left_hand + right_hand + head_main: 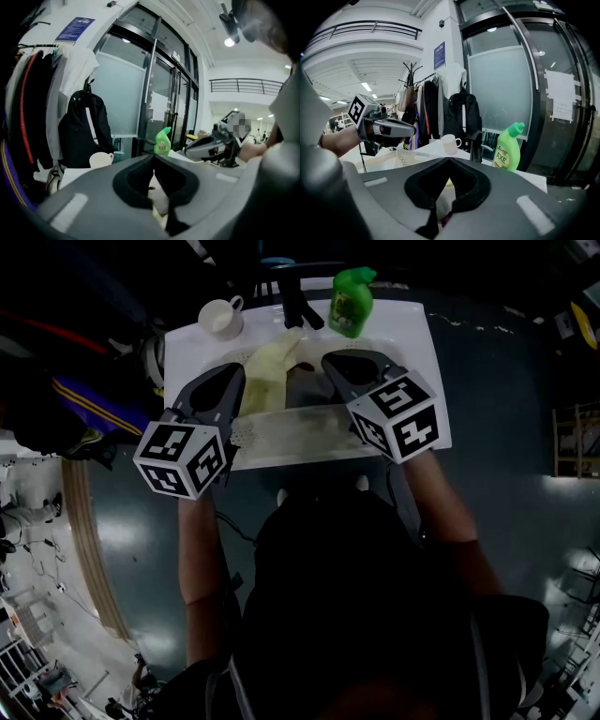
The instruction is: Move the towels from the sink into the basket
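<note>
The white perforated basket (281, 434) sits at the sink's (412, 352) front edge. Over the sink, the left gripper (236, 371) and right gripper (330, 360) are both clenched, with no cloth plainly pinched. Inside the sink lies a pale yellow towel (270, 379), crumpled and limp. It is probably light, soft and drapey, best pinched at a raised fold.

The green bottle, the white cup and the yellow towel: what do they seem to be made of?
Green bottle: probably plastic. It is smooth with a slight sheen, a moulded angled neck and a printed label.
White cup: likely glazed ceramic. It is plain and smooth with a thick handle, though plastic can't be ruled out.
Yellow towel: soft cloth, matt, lying draped in limp folds.
</note>
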Demonstrator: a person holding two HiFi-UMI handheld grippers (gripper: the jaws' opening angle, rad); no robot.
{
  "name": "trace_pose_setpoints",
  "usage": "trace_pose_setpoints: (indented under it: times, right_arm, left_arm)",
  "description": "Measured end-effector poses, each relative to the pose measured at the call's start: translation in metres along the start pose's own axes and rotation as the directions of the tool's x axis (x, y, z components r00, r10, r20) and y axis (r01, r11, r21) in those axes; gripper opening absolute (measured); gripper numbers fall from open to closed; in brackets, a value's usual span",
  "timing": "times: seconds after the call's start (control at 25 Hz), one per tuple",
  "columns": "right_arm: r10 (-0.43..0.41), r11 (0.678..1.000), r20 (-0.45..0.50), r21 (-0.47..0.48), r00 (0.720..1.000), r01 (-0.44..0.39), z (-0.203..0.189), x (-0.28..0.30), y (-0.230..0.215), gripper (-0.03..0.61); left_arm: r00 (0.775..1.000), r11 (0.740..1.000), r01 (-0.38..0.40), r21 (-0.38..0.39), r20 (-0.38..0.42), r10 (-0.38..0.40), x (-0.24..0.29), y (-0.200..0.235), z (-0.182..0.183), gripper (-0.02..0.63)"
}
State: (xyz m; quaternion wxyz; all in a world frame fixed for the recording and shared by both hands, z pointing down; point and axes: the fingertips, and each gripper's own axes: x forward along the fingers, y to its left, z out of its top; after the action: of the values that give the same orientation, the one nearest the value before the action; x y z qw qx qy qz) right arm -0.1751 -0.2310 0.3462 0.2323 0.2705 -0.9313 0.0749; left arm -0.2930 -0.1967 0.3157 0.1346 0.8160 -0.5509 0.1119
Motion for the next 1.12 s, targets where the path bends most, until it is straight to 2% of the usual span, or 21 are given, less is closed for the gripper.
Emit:
trace_pose_setpoints:
  times: [0.44, 0.64, 1.12]
  right_arm:
    - [-0.011, 1.000, 0.008, 0.003, 1.000, 0.011, 0.001, -0.006, 0.000, -0.002]
    - [-0.012, 1.000, 0.013, 0.008, 1.000, 0.011, -0.001, -0.009, 0.002, -0.002]
    - [-0.026, 0.999, 0.042, 0.033, 0.999, 0.025, -0.007, -0.022, 0.010, -0.002]
  left_arm:
    - [0.998, 0.998, 0.018, -0.067, 0.067, -0.013, -0.004, -0.014, 0.007, 0.008]
    - [0.996, 0.996, 0.053, -0.071, 0.071, -0.048, -0.003, -0.026, 0.006, 0.008]
    - [0.995, 0.993, 0.074, -0.094, 0.077, -0.067, -0.009, -0.047, -0.005, 0.008]
